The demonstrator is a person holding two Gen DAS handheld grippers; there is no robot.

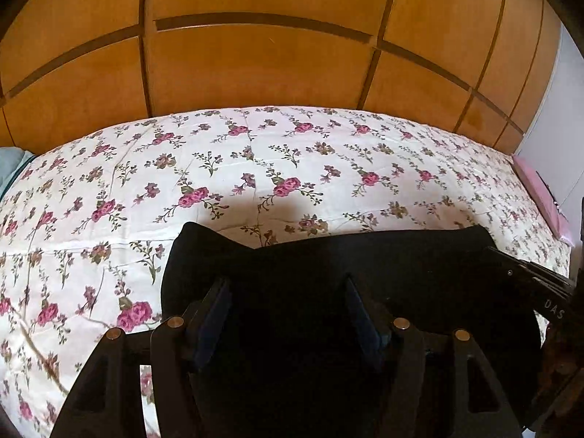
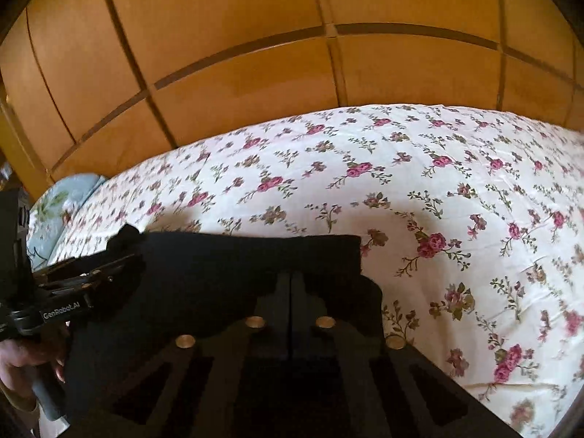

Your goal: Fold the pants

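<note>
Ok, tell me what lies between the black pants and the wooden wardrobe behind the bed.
Only bare floral bedsheet lies between the black pants and the wooden wardrobe. Both wrist views show it.

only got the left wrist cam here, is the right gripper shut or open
Observer: The right gripper is shut, fingers together over the black pants.
Operator: anything to the left past the pants
Observer: A pale blue-green floral pillow lies at the bed's left end.
Operator: who's holding my gripper
Observer: A hand grips the handle of the left gripper, whose jaws stand open.
</note>
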